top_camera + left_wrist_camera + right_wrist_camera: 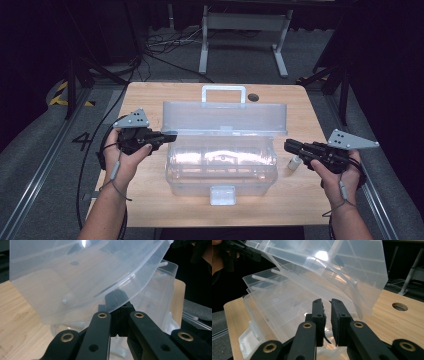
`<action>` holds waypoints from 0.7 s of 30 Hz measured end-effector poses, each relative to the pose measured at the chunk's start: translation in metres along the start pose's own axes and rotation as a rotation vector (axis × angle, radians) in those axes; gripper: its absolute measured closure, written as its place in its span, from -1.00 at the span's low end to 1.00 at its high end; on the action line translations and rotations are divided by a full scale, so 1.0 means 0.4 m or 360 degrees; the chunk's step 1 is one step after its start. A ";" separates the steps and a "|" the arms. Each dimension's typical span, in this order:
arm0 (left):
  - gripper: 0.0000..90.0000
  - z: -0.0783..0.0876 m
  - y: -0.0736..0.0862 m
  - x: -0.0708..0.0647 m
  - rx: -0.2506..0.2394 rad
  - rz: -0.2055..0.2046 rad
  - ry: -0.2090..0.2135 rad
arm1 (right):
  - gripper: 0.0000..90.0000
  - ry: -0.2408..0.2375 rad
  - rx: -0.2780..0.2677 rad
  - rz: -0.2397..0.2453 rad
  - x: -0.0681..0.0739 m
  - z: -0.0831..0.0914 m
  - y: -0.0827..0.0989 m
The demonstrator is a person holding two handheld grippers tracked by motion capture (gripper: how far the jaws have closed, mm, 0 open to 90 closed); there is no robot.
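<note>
The clear box (221, 170) lies long axis crosswise on the desk (145, 200), lid (225, 118) raised, latch facing the person; left gripper (170, 135) jaws clenched on the lid's edge; right gripper (289, 146) jaws slightly parted, grasping nothing.

A glossy, smooth clear plastic box (222, 165) sits on the matt, grained wooden table (150, 200), between matt black grippers.

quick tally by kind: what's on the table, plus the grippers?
Clear plastic storage box, lid raised: 1
Small white bottle, on the table right of the box: 1
Handheld grippers: 2, the left gripper at the lid's left edge, the right gripper beside the box's right end
Total: 4
</note>
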State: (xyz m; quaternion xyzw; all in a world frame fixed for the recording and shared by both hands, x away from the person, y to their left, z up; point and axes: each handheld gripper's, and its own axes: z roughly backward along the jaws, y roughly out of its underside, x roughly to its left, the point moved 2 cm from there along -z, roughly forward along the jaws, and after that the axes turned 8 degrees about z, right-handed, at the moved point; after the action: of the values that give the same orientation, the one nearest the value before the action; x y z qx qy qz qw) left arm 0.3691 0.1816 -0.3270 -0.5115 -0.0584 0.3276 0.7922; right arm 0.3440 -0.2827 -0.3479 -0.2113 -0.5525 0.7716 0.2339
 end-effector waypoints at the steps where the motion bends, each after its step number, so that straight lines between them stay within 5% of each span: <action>1: 1.00 0.000 -0.002 0.002 -0.0005 -0.0004 -0.0002 | 0.81 0.0008 -0.0004 -0.0004 0.000 0.002 -0.002; 10: 1.00 -0.001 -0.015 0.007 -0.0023 -0.0004 -0.0018 | 0.78 0.0057 -0.0002 -0.0003 -0.011 0.016 -0.015; 21: 1.00 -0.002 -0.030 0.014 -0.0039 0.0000 -0.0039 | 0.20 0.0130 -0.0032 -0.0002 -0.021 0.001 -0.029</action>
State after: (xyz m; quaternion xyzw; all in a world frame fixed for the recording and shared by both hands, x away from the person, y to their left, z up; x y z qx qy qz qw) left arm 0.3793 0.1810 -0.3187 -0.5172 -0.0722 0.3330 0.7851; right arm 0.3520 -0.2849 -0.3363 -0.2446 -0.5505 0.7565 0.2546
